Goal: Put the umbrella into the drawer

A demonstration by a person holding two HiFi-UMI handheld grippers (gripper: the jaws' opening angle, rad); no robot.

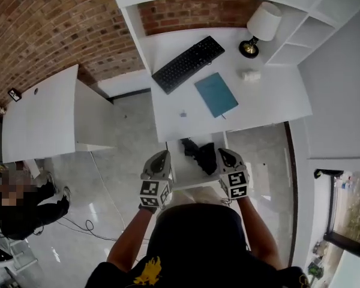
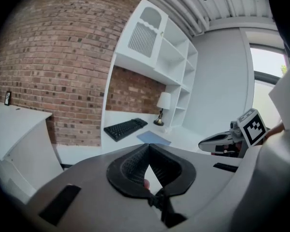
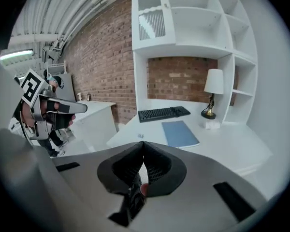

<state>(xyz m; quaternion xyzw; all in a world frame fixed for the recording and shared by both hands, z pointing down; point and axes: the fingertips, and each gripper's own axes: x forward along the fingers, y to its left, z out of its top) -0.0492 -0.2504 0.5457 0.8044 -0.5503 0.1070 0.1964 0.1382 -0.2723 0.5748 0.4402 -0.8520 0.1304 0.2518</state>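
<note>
Already the folded black fabric umbrella [image 1: 199, 155] lies inside the open white drawer [image 1: 186, 174] under the white desk's [image 1: 270, 95] front edge. My left gripper [image 1: 162, 156] and right gripper [image 1: 223, 153] are pinched together, empty (both off it). Remaining, I judge: close drawer.

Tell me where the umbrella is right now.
In the head view's centre, the black umbrella lies inside the open drawer, just below the front edge of the white desk.
</note>
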